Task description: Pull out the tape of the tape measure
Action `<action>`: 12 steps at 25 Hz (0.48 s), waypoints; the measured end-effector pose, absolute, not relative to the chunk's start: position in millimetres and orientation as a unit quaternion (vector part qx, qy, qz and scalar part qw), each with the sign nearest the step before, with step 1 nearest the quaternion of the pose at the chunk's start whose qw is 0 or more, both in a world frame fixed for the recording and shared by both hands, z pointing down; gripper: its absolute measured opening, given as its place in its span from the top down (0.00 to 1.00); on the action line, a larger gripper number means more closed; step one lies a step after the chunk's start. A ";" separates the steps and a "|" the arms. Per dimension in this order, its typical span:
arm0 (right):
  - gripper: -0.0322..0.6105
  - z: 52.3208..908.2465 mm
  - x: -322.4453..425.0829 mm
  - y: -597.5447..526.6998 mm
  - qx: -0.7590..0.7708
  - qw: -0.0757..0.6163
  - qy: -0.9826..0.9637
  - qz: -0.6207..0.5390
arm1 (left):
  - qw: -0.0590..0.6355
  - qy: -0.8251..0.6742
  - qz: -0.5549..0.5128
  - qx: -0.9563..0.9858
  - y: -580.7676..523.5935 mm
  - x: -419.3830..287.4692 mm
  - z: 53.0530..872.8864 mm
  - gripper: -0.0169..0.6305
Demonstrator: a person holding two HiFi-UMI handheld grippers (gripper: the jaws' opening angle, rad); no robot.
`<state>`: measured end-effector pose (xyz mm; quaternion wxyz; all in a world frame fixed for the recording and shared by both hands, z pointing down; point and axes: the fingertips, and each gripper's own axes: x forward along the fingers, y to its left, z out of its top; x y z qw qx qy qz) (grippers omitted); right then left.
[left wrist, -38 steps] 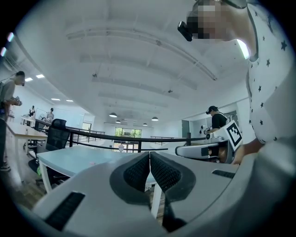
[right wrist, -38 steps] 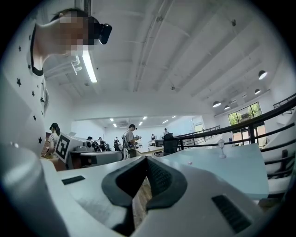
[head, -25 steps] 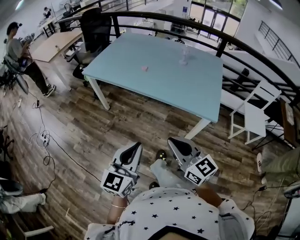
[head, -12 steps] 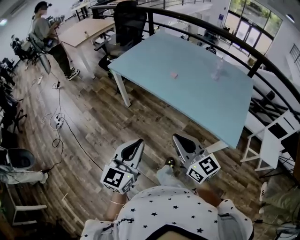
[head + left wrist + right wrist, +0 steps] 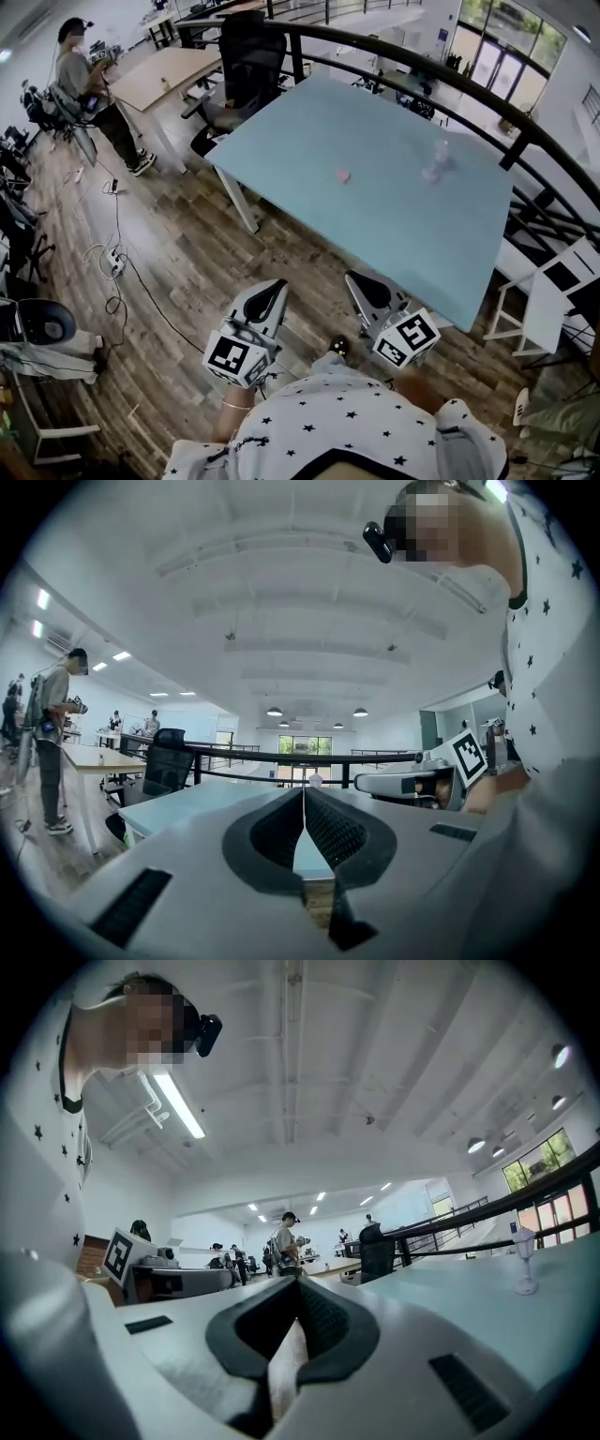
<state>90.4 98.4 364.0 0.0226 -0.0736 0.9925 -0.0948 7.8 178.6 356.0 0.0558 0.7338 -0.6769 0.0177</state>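
Both tools are held low and close against the star-print shirt (image 5: pixel 347 427). The left gripper (image 5: pixel 274 289) is smooth pale-grey plastic with black ribbed pads. Its jaws are pressed tight together with nothing between them, and its own view shows only a thin seam. The right gripper (image 5: pixel 359 281) matches it: jaws fully closed and empty, the dark pads meeting in a rounded diamond shape. Each one carries a white marker cube with black squares, the left cube (image 5: pixel 232 360) and the right cube (image 5: pixel 409 339). Both noses point forward and away from the body, side by side but not touching.

Far ahead, well apart from both grippers, stands a pale blue table (image 5: pixel 394 225), flat and matte, on white legs. On it sits a small pink object (image 5: pixel 343 175), probably the tape measure, though it is too small to be sure. To its right stands a clear stemmed glass (image 5: pixel 437 161).

The floor (image 5: pixel 187 272) is dark wood planks, with cables (image 5: pixel 112 267) trailing across it on the left. A curved black railing (image 5: pixel 450 80) runs behind the table. There is a black office chair (image 5: pixel 234 66) at its far left corner, and a wooden desk (image 5: pixel 173 75) beyond that. A person (image 5: pixel 89 89) stands at the far left, and a white chair (image 5: pixel 548 300) is off to the right
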 end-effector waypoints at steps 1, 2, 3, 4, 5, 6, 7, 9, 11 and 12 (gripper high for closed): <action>0.95 366.3 90.0 89.0 -0.078 0.020 0.992 -0.097 | 0.056 -0.674 0.017 0.736 169.0 7.1 356.8 0.93; 0.95 368.4 89.6 80.2 -0.081 0.018 0.992 -0.100 | 0.056 -0.672 0.017 0.738 160.3 6.8 357.3 0.93; 0.95 369.8 88.7 72.3 -0.083 0.017 0.991 -0.101 | 0.055 -0.670 0.017 0.740 152.3 6.2 357.7 0.93; 0.95 370.7 87.2 65.4 -0.084 0.016 0.991 -0.100 | 0.054 -0.669 0.017 0.741 145.2 4.9 358.3 0.93; 0.95 371.4 85.2 59.0 -0.083 0.015 0.992 -0.099 | 0.054 -0.669 0.017 0.741 138.9 2.8 359.2 0.93; 0.95 371.9 83.1 53.0 -0.083 0.014 0.992 -0.097 | 0.055 -0.671 0.016 0.740 133.3 0.3 360.5 0.93; 0.95 372.6 81.1 47.3 -0.082 0.014 0.992 -0.095 | 0.056 -0.673 0.014 0.738 128.4 -2.2 361.9 0.93; 0.95 374.2 78.0 37.7 -0.082 0.013 0.992 -0.096 | 0.059 -0.676 0.013 0.735 120.6 -6.8 364.2 0.93; 0.95 374.5 75.7 30.0 -0.083 0.012 0.992 -0.093 | 0.061 -0.677 0.012 0.734 114.6 -11.0 365.7 0.93; 0.95 374.2 74.6 26.5 -0.084 0.011 0.992 -0.091 | 0.062 -0.677 0.012 0.733 112.0 -13.0 366.4 0.93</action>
